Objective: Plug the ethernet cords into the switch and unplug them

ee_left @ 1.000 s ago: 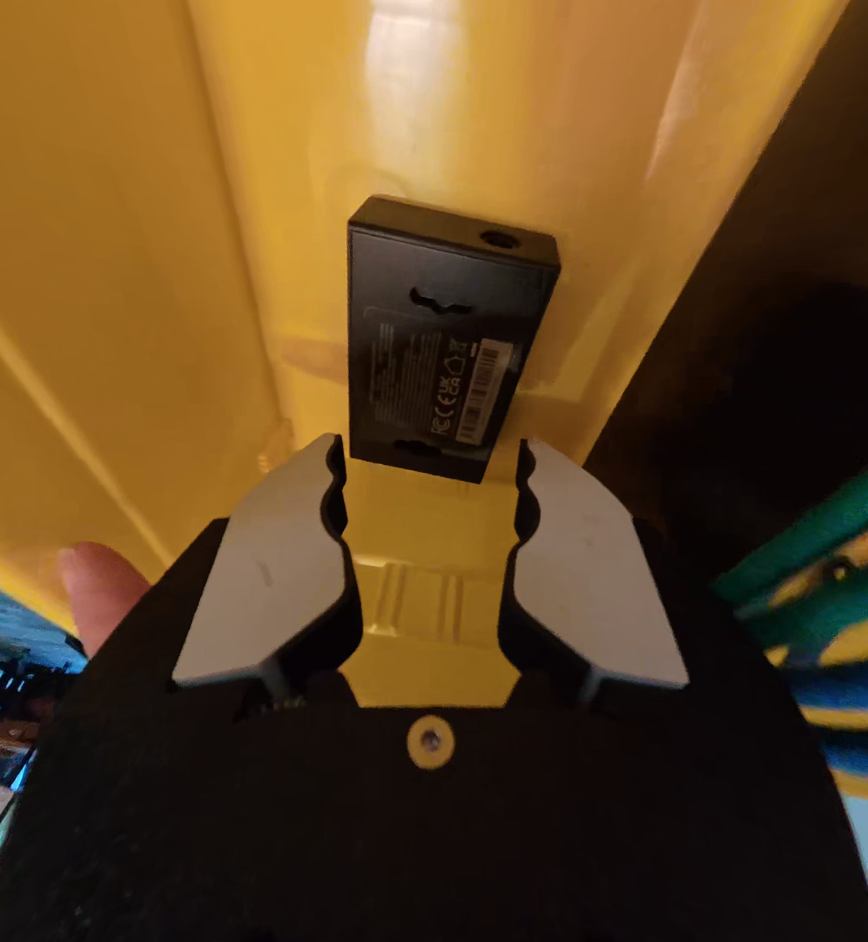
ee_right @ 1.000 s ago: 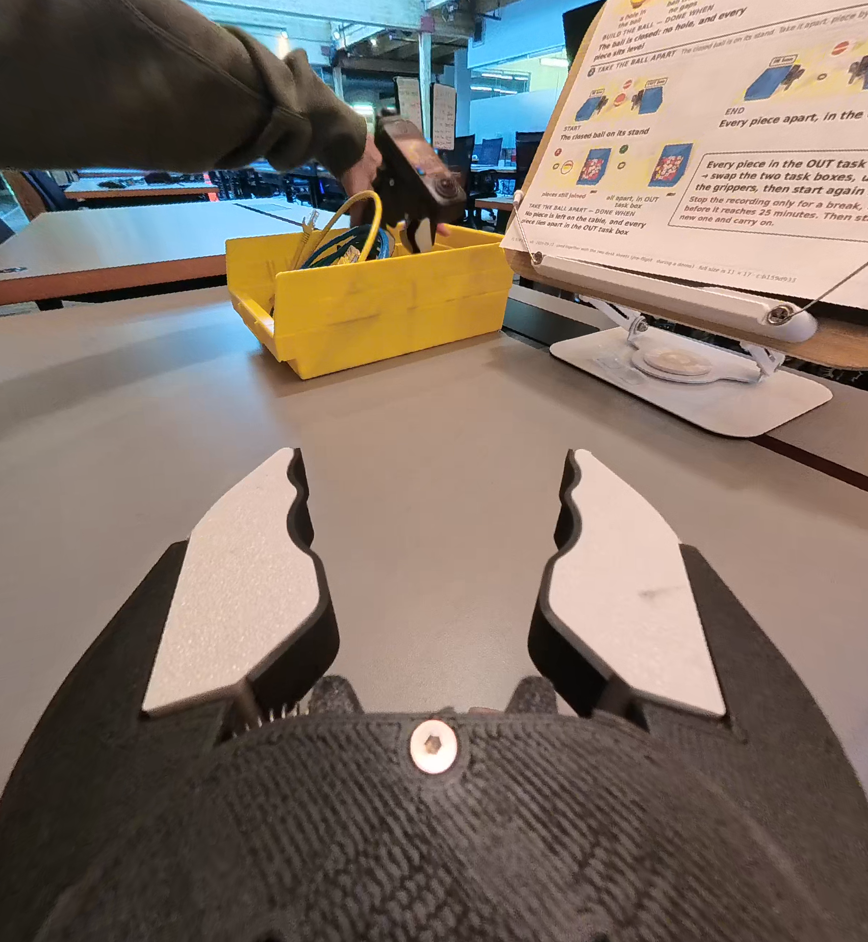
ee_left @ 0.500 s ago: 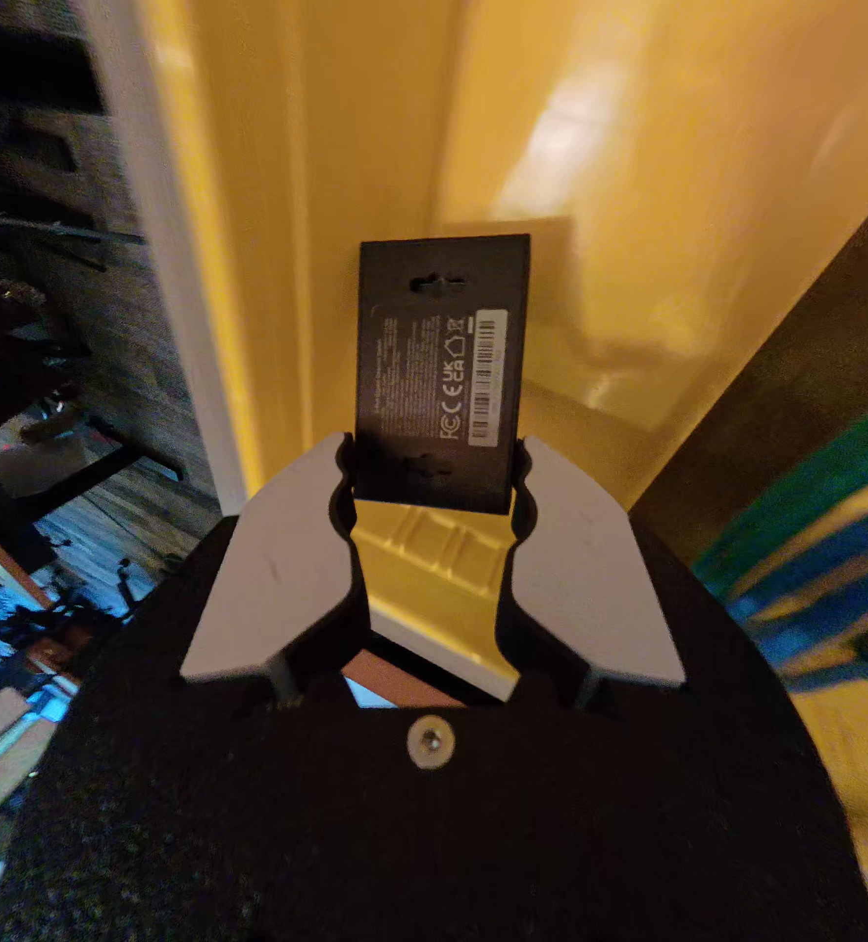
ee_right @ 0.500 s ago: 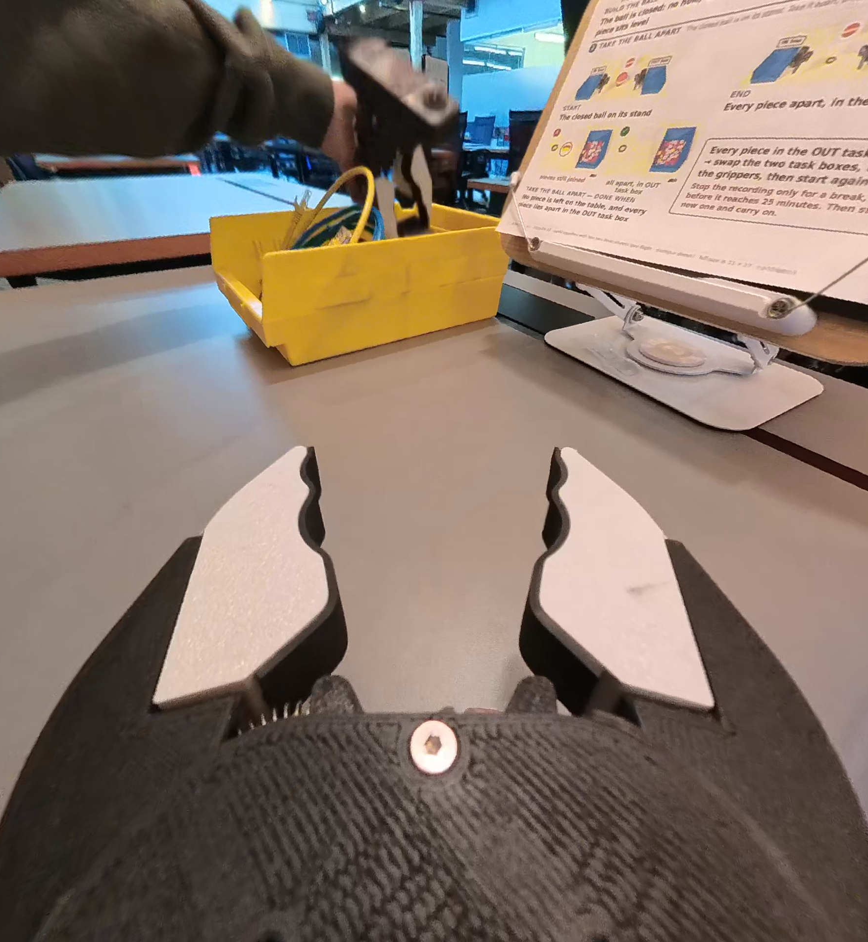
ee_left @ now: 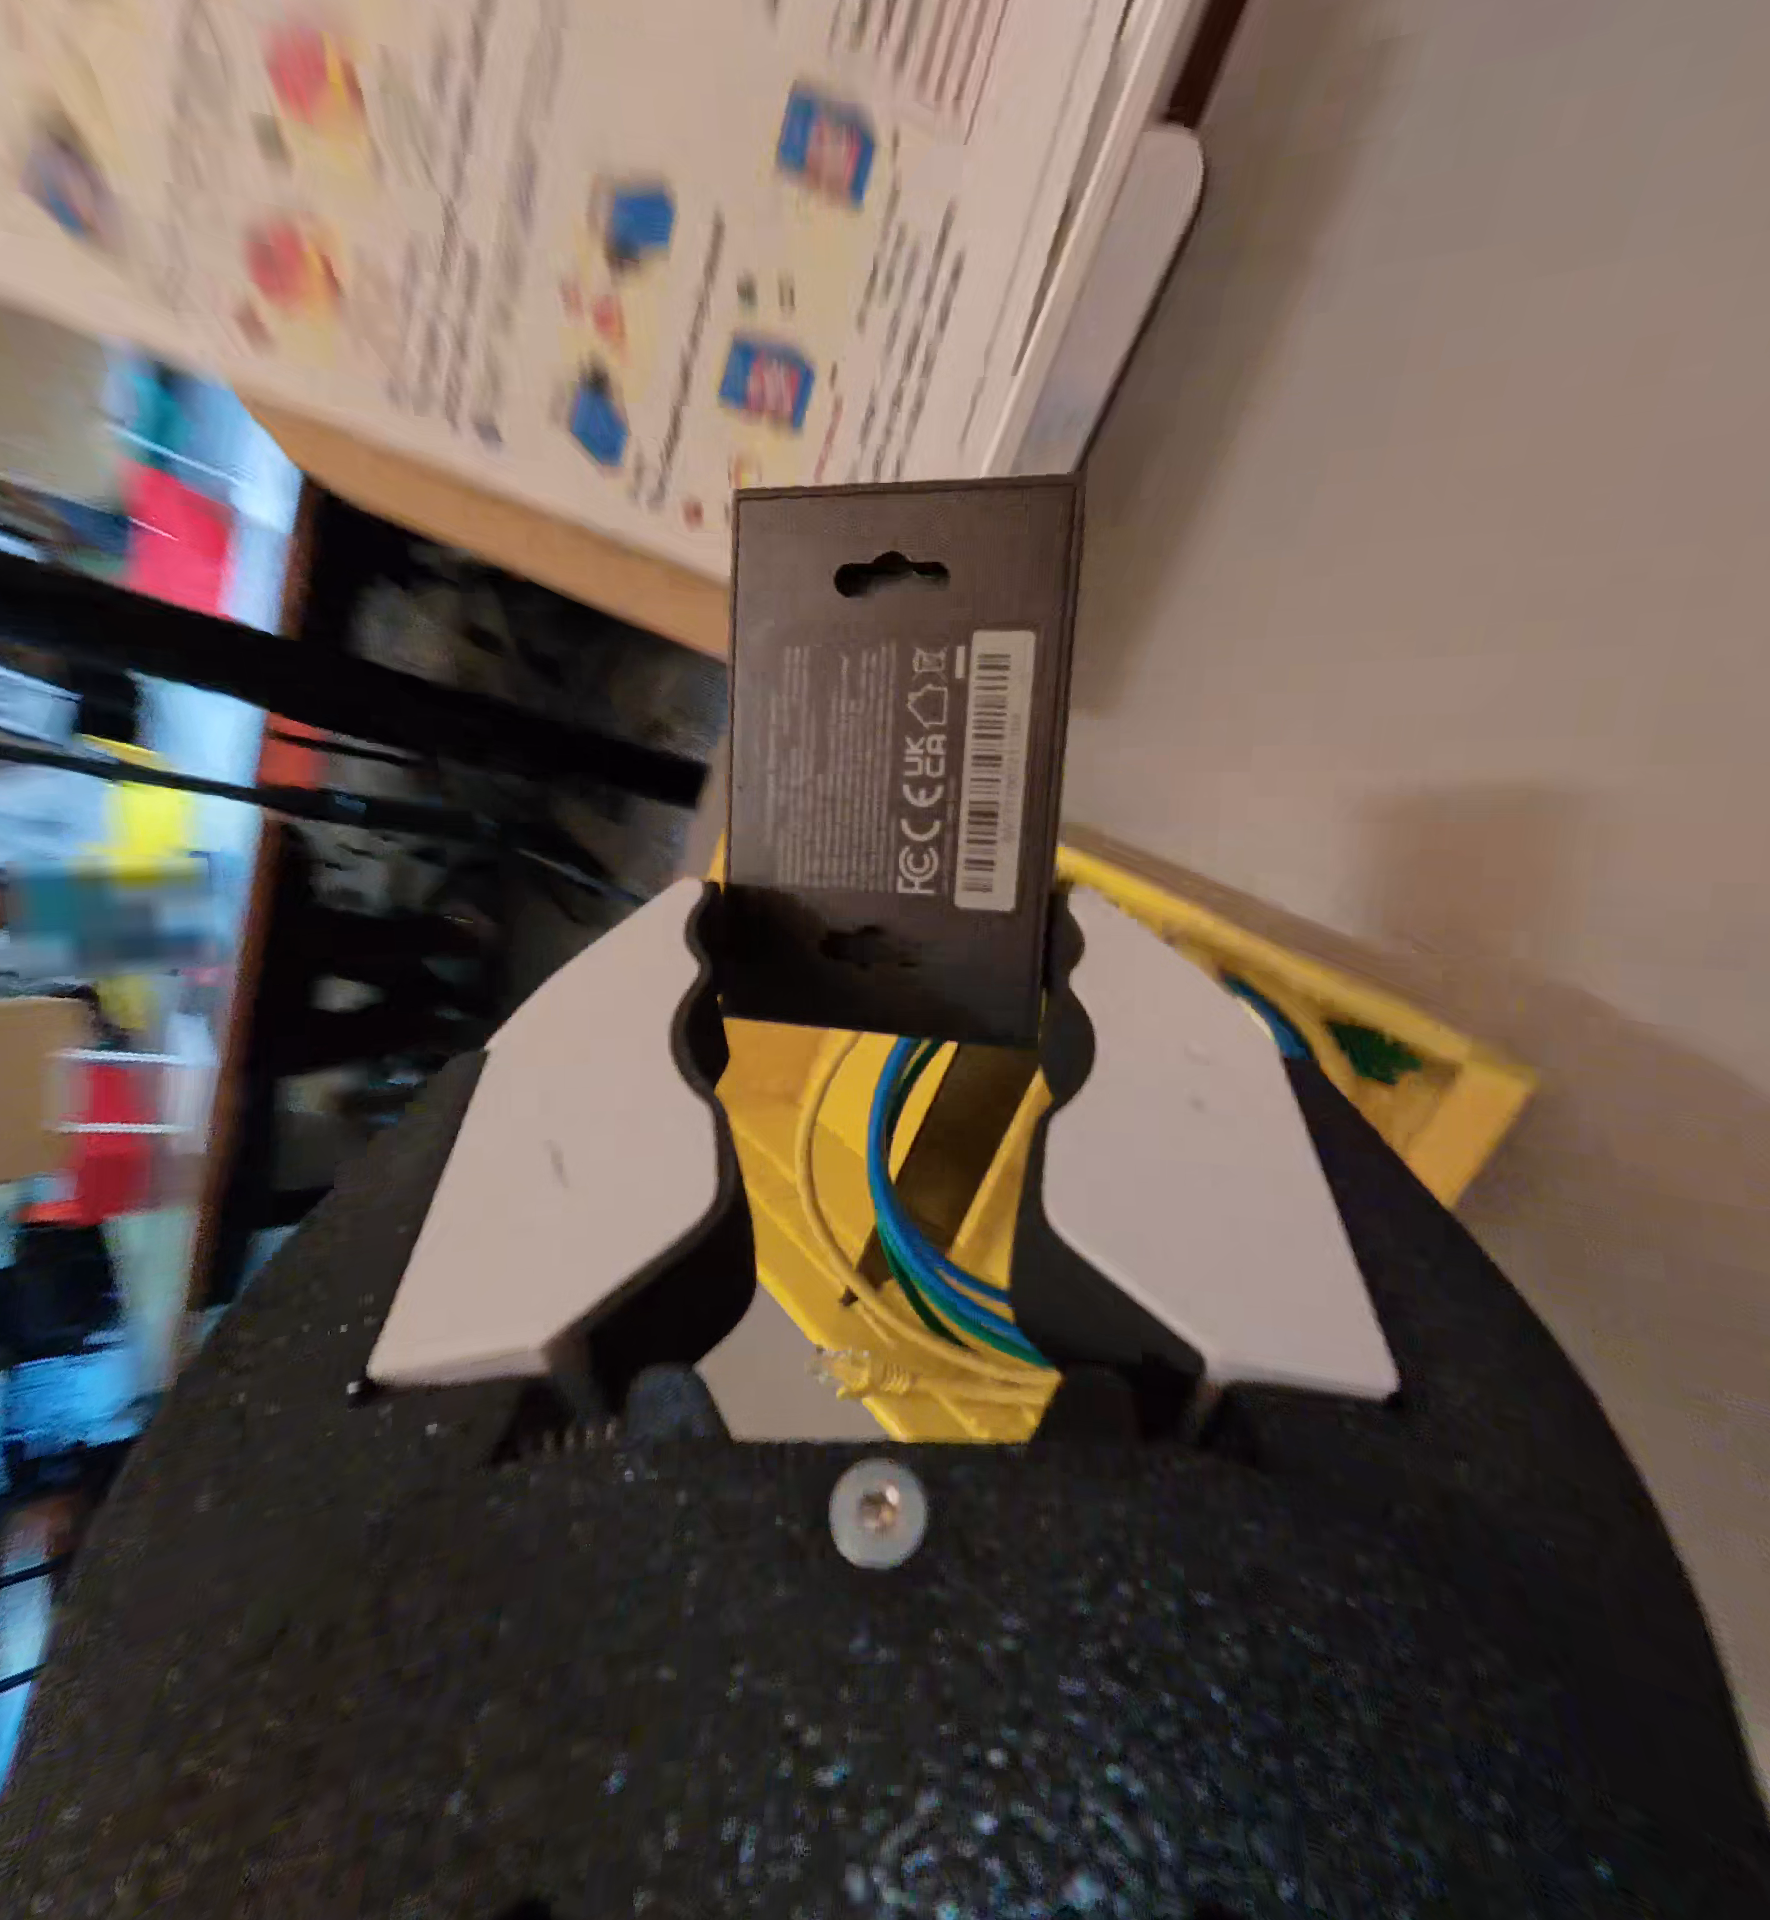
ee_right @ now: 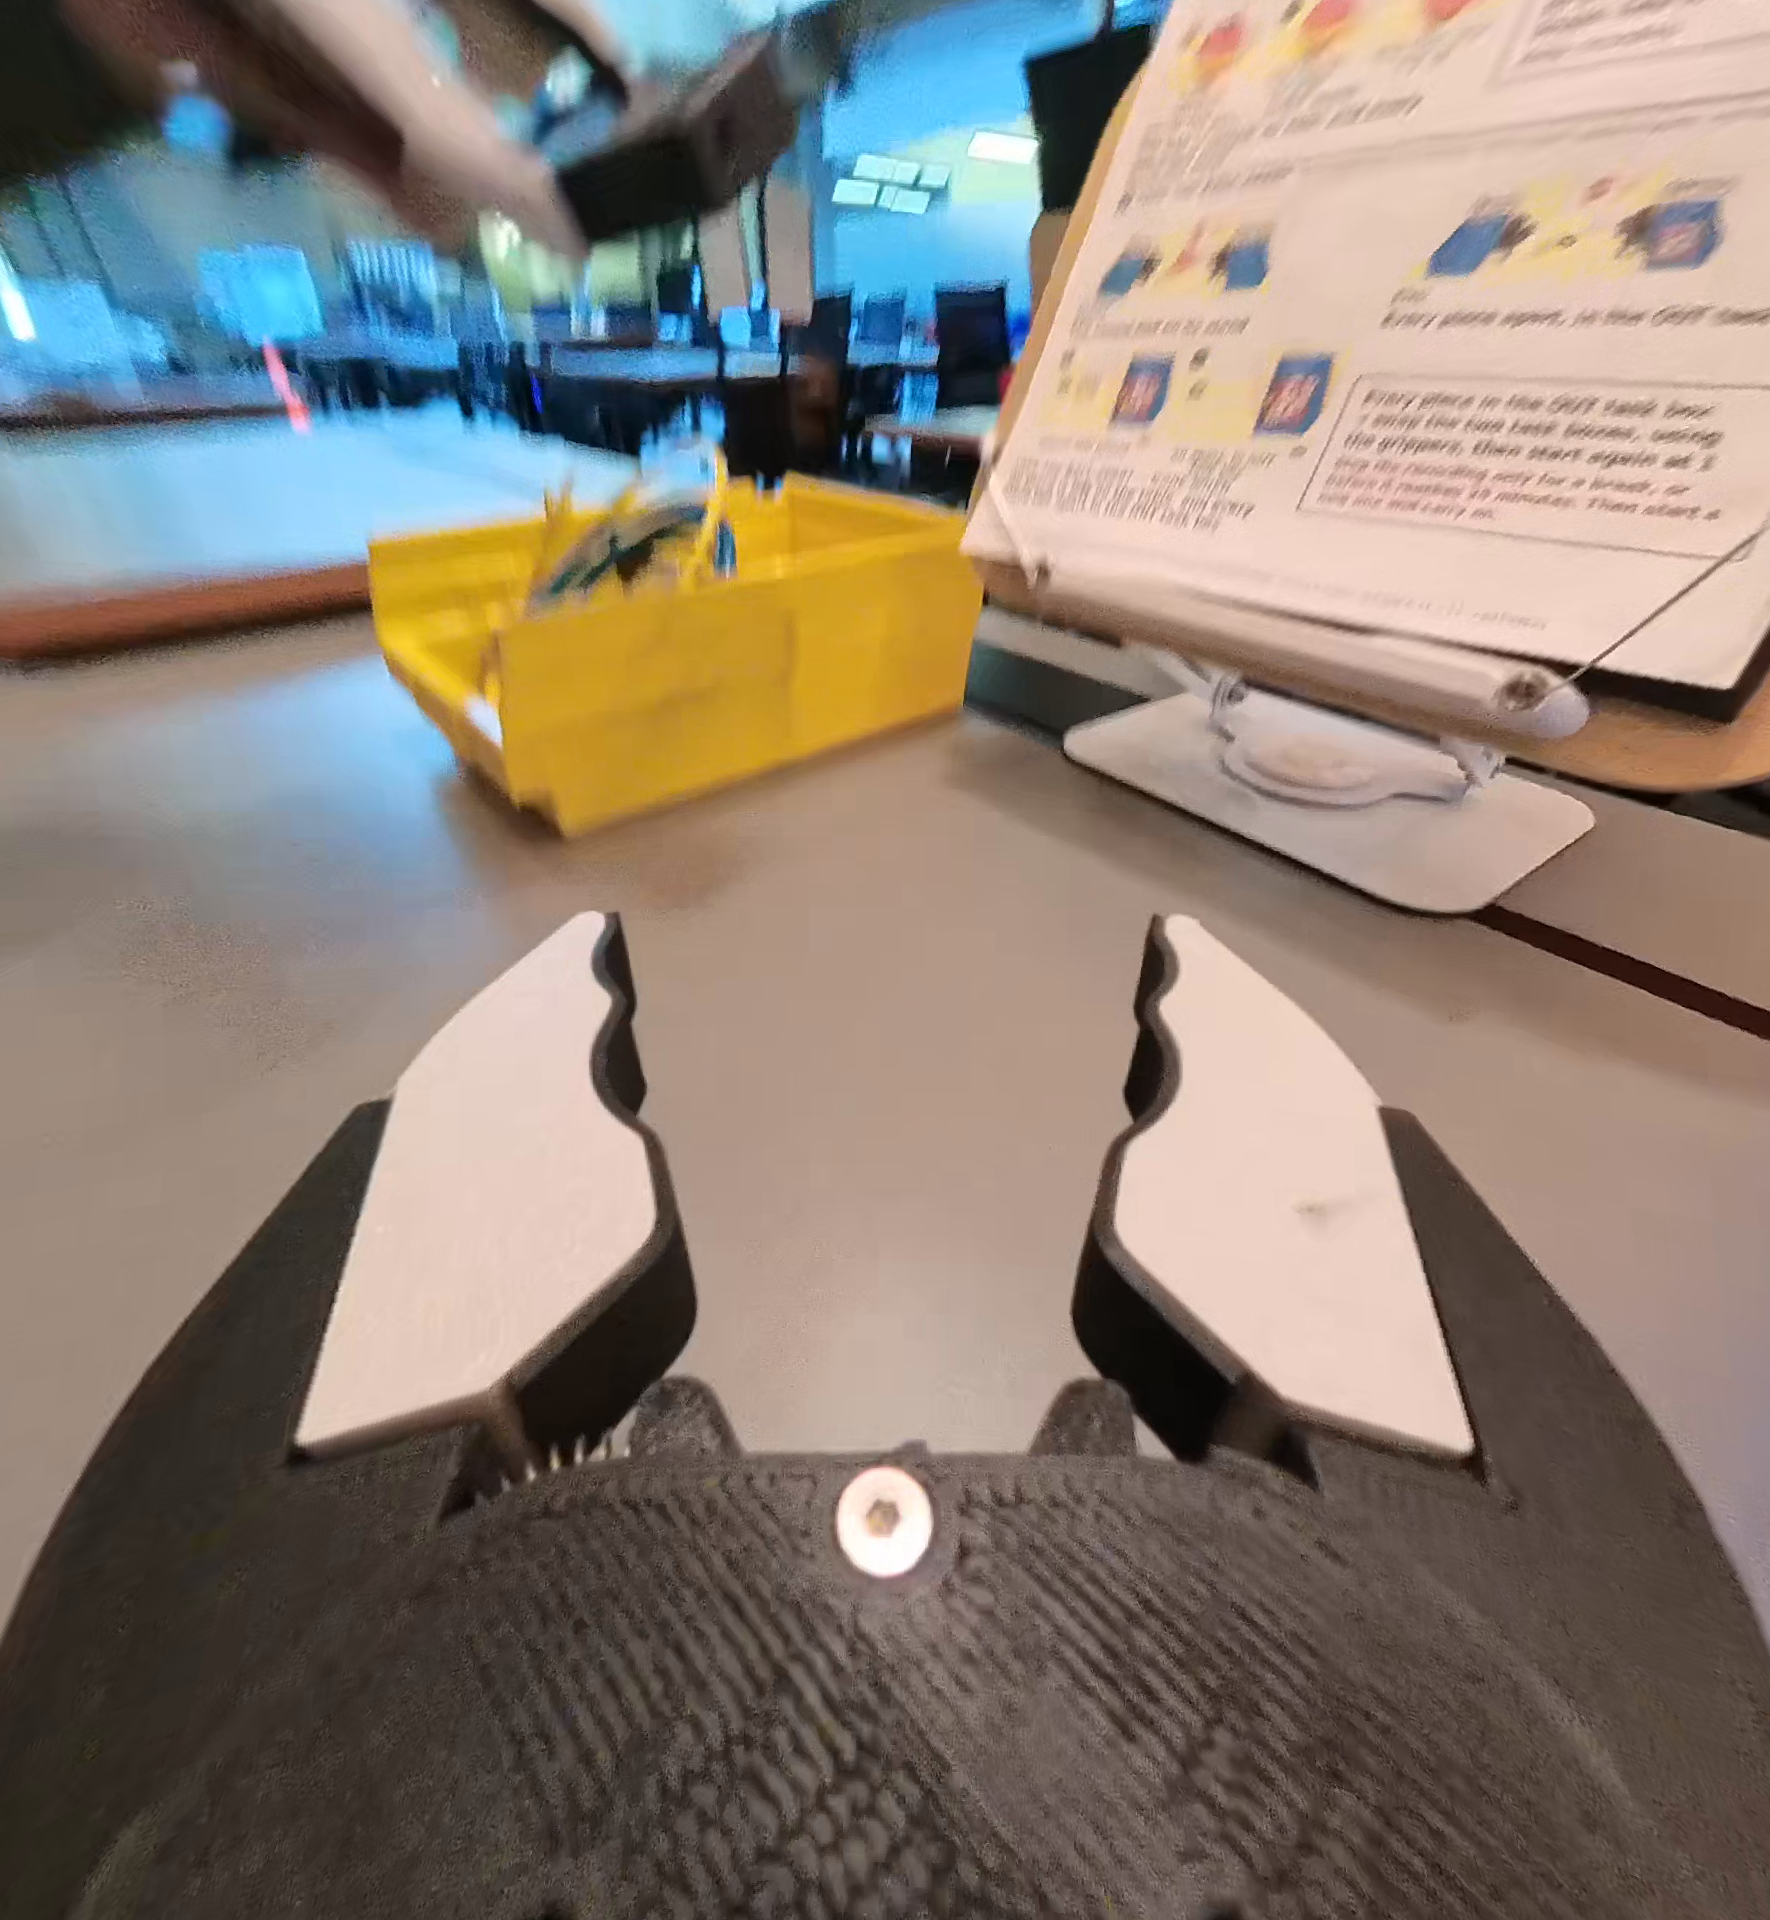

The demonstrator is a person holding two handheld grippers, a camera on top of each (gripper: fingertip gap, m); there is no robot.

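While the grey table (ee_right: 860, 935) lies bare in front of it, the yellow bin (ee_right: 715, 665) serves as the landmark: to the bin's right stands the tilted instruction board (ee_right: 1432, 343) on its white stand, and inside the bin the ethernet cords (ee_left: 902, 1195), yellow, blue and green, lie coiled and loose. Above the bin, the left gripper (ee_left: 886, 966) carries the black switch (ee_left: 902, 748), its two fingers clamped on the lower end of the flat case with the labelled underside facing the camera. Seen from the right wrist view, a blurred dark block high over the bin is probably that same switch in the air. Nearer than the bin, low over the table, the right gripper (ee_right: 886, 997) waits with jaws spread wide and nothing between them. Judged from this, the job has barely begun: the switch is out of the bin but not set down, no cord is picked up, and every plugging and unplugging remains.
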